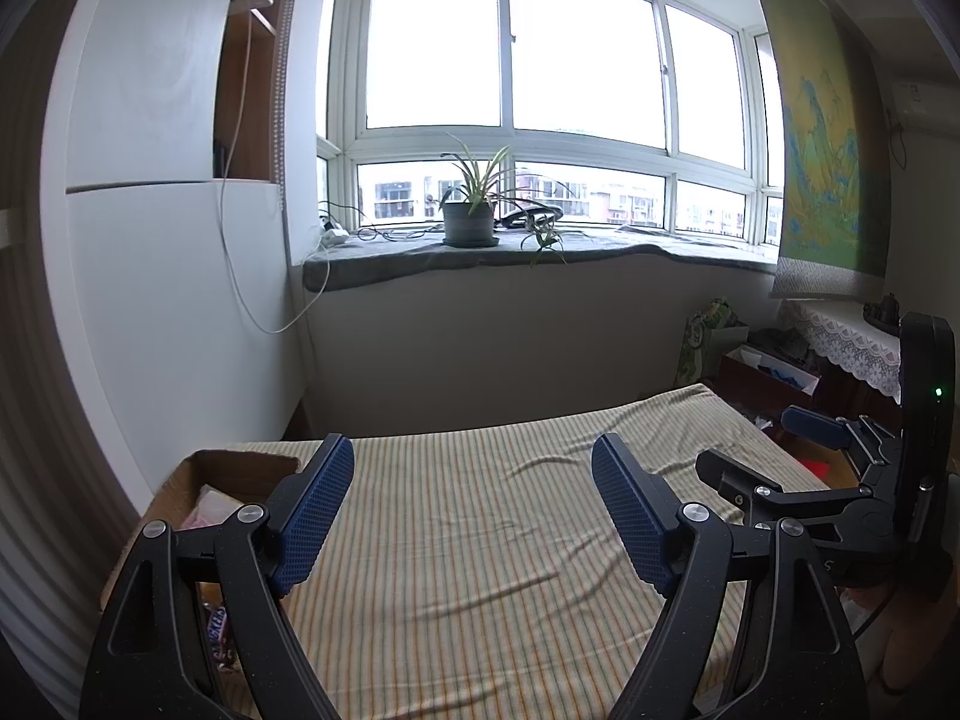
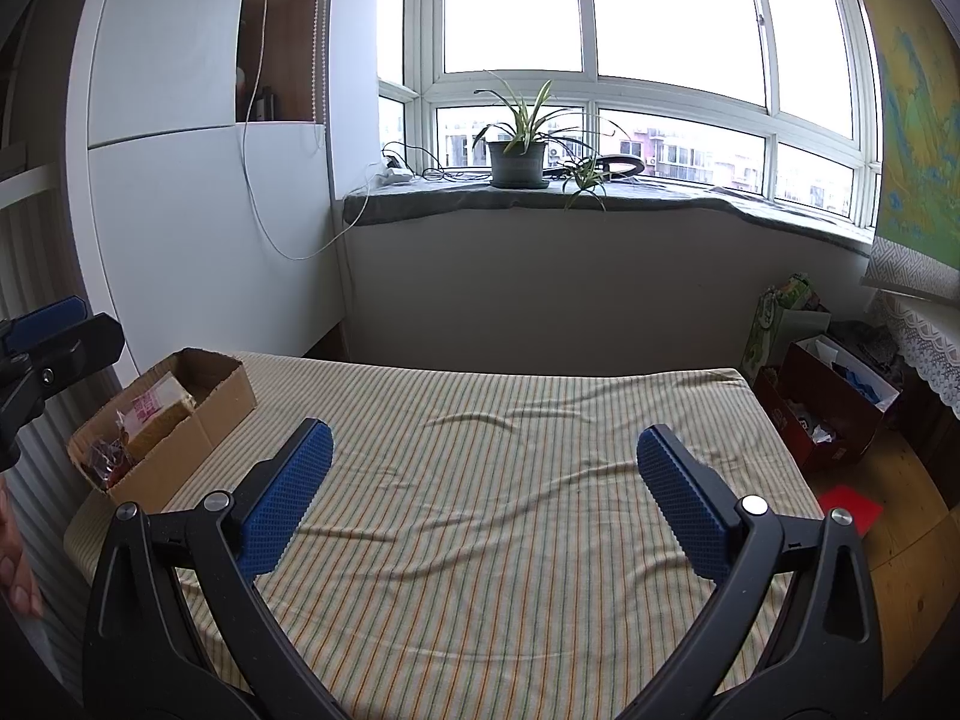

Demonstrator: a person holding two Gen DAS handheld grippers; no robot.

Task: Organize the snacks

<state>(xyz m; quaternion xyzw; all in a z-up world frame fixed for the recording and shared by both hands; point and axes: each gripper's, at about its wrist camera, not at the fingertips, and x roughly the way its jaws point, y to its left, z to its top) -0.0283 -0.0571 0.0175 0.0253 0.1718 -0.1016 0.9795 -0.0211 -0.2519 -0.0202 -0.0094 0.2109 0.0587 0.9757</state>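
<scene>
A brown cardboard box (image 2: pixel 204 414) stands at the left edge of the striped bed (image 2: pixel 510 510) and holds several snack packets (image 2: pixel 150 414). In the left wrist view the box (image 1: pixel 240 462) is partly hidden behind my left finger, with a Snickers bar (image 1: pixel 219 630) showing below. My left gripper (image 1: pixel 474 510) is open and empty above the bed, right of the box. My right gripper (image 2: pixel 486 498) is open and empty over the middle of the bed. It also shows at the right of the left wrist view (image 1: pixel 756 450).
A white cabinet (image 2: pixel 198 210) stands behind the box. A window sill (image 2: pixel 540 204) with a potted plant (image 2: pixel 519 147) lies beyond the bed. Red boxes and bags (image 2: pixel 828 408) sit on the floor at the right, by a lace-covered table (image 2: pixel 924 336).
</scene>
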